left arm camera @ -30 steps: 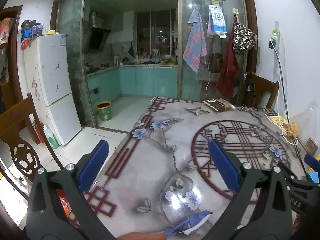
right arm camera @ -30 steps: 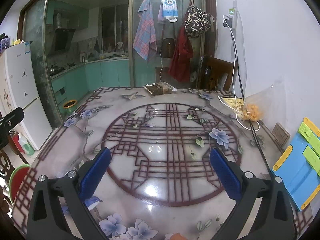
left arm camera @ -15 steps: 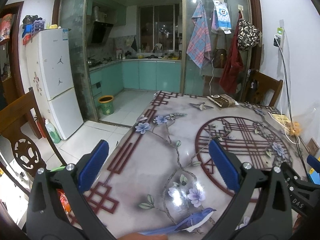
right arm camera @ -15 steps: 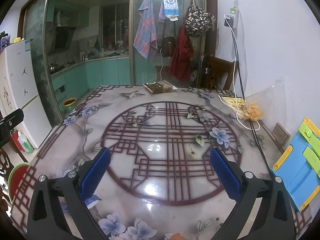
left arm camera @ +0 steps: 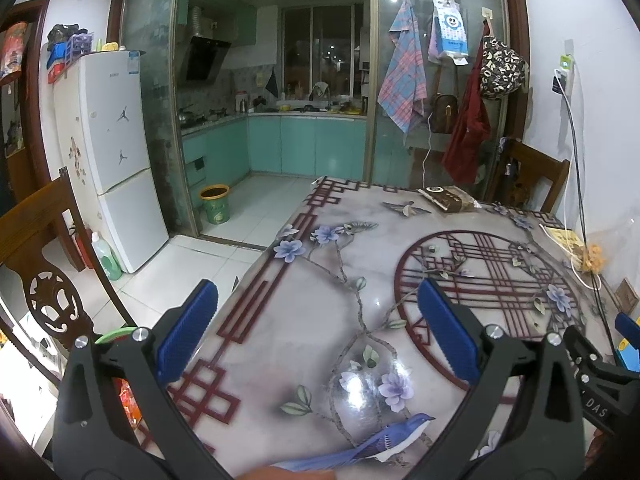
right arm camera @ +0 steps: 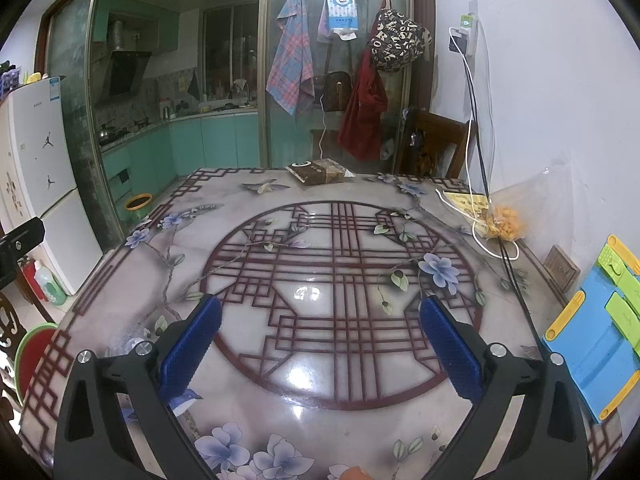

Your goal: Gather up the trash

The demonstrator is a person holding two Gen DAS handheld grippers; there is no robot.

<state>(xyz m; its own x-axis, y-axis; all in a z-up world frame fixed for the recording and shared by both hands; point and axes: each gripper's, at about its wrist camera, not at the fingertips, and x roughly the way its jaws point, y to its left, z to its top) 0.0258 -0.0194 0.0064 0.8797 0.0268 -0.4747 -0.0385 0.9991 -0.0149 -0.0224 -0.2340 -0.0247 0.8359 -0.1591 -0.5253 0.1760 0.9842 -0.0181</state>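
Your counter (right arm camera: pixel 320 360) spreads wide ahead of both sets of jaws, glossy and patterned. The brown packet (right arm camera: pixel 318 171) lies at its far edge, well beyond your right gripper (right arm camera: pixel 320 340), and likely is the trash to collect. A clear bag of orange snacks (right arm camera: pixel 506 224) sits far right, tangled with a white cable (right arm camera: pixel 478 236). Your left gripper (left arm camera: pixel 316 336) hangs wide open and empty, as does the right. Reaching right, you could snag that cable and drag the bag.
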